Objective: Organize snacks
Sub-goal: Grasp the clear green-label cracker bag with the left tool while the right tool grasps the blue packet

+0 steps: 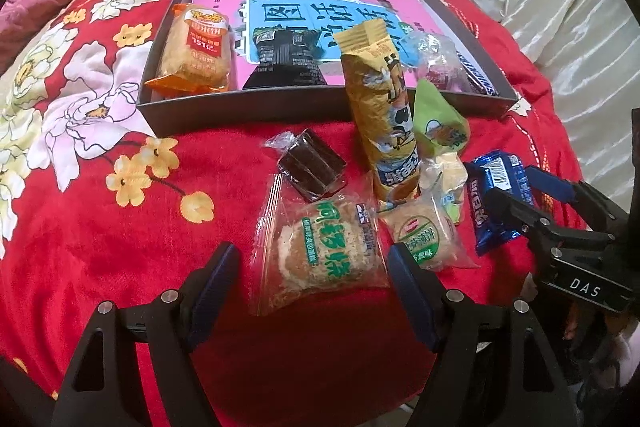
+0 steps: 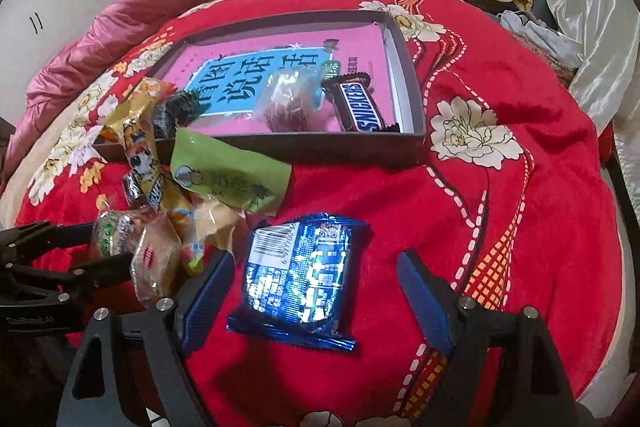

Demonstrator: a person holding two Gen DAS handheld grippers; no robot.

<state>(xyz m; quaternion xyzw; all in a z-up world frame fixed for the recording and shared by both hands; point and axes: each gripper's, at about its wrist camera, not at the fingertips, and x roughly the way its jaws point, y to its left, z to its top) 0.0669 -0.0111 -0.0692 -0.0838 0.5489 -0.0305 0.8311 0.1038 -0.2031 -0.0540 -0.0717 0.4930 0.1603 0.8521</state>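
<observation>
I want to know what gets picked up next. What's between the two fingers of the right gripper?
A shiny blue snack packet lies flat on the red blanket between the open right gripper's fingers, untouched. The right wrist view shows it.

blanket (image 2: 500, 195): plush red cloth | blue packet (image 2: 300, 275): glossy foil | box (image 1: 320, 107): matt dark card

1. Left gripper (image 1: 312, 263) tilts steeply down, jaws spread wide, one either side of the green-lettered cake packet (image 1: 320, 259), not pressing it.
2. Right gripper (image 2: 316, 279) tilts down to the right of that packet, jaws wide apart, gripping nothing.
</observation>
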